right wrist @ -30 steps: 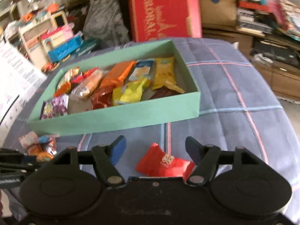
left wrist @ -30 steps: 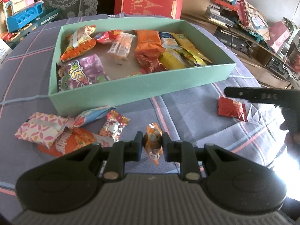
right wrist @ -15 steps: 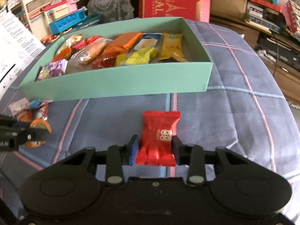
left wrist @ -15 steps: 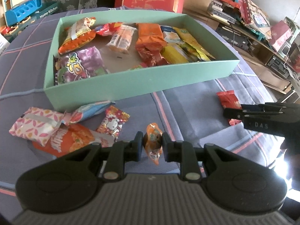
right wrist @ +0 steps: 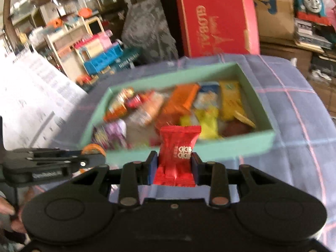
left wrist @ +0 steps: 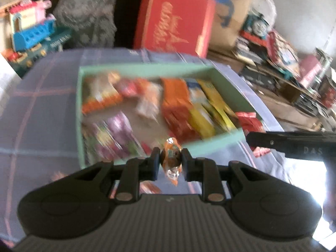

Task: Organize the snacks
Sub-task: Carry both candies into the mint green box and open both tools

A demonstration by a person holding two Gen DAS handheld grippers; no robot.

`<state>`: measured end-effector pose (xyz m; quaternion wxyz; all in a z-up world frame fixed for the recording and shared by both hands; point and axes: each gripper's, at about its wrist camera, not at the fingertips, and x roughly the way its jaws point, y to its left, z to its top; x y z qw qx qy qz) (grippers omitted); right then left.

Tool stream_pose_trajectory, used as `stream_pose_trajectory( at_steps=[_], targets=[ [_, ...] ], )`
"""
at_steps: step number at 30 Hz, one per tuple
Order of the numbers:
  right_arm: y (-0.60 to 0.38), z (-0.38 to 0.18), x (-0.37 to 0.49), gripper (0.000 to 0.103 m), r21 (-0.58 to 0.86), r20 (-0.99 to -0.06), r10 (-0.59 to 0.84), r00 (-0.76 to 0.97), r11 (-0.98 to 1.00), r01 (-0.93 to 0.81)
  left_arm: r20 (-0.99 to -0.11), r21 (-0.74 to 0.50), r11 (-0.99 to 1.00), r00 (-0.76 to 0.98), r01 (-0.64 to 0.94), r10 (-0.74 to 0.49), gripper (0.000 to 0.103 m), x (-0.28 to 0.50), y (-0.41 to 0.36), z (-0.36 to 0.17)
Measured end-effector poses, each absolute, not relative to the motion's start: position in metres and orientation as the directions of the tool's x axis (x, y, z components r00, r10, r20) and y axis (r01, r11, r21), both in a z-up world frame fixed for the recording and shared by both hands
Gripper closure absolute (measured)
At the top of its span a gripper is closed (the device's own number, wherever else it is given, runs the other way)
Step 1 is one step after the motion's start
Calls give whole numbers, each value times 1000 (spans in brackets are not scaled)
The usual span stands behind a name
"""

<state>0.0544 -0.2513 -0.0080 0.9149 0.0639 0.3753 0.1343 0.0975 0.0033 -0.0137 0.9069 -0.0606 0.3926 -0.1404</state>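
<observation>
Grippers, one in each hand, each pinching a wrapped snack above a checked blue tablecloth (right wrist: 294, 109).

Left gripper (left wrist: 169, 161) has its black jaws pressed tight on a small orange sweet in crinkly wrapper (left wrist: 171, 160); right gripper (right wrist: 174, 163) clamps a red foil snack packet with white lettering (right wrist: 178, 147). Both snacks hang just in front of the shallow mint-green cardboard box (right wrist: 210, 149), which holds blurred orange, yellow and purple packets.
</observation>
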Motion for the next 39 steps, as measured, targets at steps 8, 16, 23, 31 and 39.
stream_pose_trajectory(
  at_steps=[8,16,23,31,39],
  targets=[
    [-205,-5,111,70,282,-653,375,658,927,-248,-688,-176,978,696,116,-206,82,154,44,4],
    [-177,-17,147,70,316,-673,403,621,915,-252,-722,-142,987,673,80,-158,82,198,55,-9],
    [-170,-22,160,26,329,-665,409,625,912,-246,-708,-75,997,704,17,-65,3,201,52,-15],
    [-178,-16,146,0,280,-644,364,673,931,-235,-734,-107,994,672,28,-98,0,183,51,-21],
    [-185,-12,121,0,263,-649,361,670,933,-247,-734,-122,991,668,49,-123,0,140,50,-19]
  ],
)
